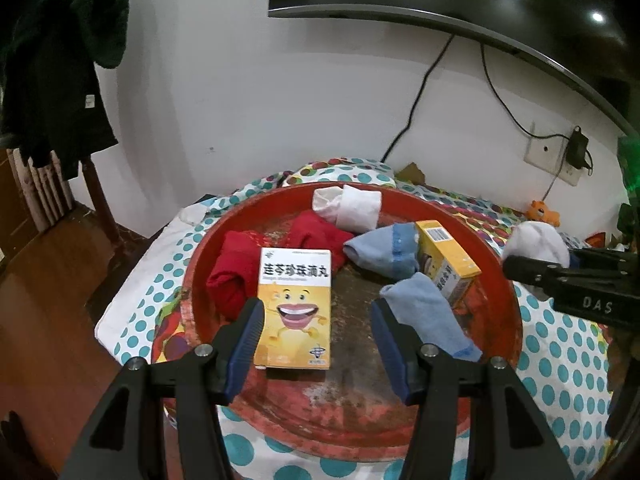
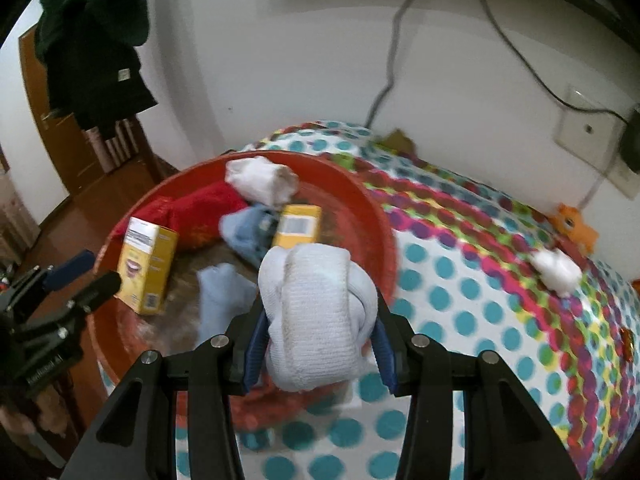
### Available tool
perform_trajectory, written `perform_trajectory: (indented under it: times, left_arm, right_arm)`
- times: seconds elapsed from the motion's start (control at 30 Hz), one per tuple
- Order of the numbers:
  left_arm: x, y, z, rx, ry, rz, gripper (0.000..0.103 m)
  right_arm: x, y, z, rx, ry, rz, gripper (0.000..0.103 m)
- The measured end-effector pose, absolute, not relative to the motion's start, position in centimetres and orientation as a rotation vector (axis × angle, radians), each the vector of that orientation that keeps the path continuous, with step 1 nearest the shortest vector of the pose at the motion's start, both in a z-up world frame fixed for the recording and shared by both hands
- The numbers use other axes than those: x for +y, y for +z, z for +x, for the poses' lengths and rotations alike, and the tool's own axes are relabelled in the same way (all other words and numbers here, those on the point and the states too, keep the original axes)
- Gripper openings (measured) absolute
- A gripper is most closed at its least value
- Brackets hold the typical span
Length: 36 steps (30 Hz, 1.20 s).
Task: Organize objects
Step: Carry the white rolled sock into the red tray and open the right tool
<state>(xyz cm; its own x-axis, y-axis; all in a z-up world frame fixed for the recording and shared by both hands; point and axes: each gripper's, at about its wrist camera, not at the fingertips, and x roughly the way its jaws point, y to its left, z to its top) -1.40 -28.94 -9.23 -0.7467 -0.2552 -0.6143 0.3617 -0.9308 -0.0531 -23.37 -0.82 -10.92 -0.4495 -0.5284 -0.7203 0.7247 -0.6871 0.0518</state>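
Observation:
A round red tray (image 1: 508,312) (image 2: 372,216) lies on a dotted bedspread. In it are a yellow medicine box with a smiling face (image 1: 294,308) (image 2: 146,266), a second yellow box (image 1: 446,260) (image 2: 298,226), red socks (image 1: 236,272) (image 2: 208,204), blue socks (image 1: 424,308) (image 2: 224,296) and a white rolled sock (image 1: 352,206) (image 2: 262,178). My left gripper (image 1: 318,322) is open and empty just above the tray's near part, beside the smiling box. My right gripper (image 2: 320,332) is shut on a white rolled sock (image 2: 316,316) (image 1: 536,246) over the tray's right rim.
Another white sock ball (image 2: 558,270) and an orange plush toy (image 2: 576,226) (image 1: 542,212) lie on the bedspread (image 2: 480,280) to the right. A wall with cables and a socket stands behind. Dark clothes hang at the left over a wooden floor (image 1: 52,280).

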Motion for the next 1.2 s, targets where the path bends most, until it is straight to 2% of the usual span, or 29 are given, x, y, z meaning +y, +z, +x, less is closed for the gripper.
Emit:
perform_trajectory:
  times: [0.2, 0.6, 1.2]
  left_arm:
    - [-29.6, -9.0, -1.2, 0.230, -2.641, 0.880, 0.056]
    - [-31.5, -8.9, -0.9, 0.324, -2.615, 0.857, 0.056]
    - [-31.3, -9.3, -1.4, 0.334, -2.634, 0.892, 0.056]
  right_arm:
    - [-3.8, -11.0, -21.9, 0.380, -2.102, 0.935, 0.043]
    - [-8.4, -12.5, -21.9, 0.412, -2.067, 0.961, 0.044]
    - [-10.5, -14.2, -22.8, 0.461, -2.063, 0.950, 0.046]
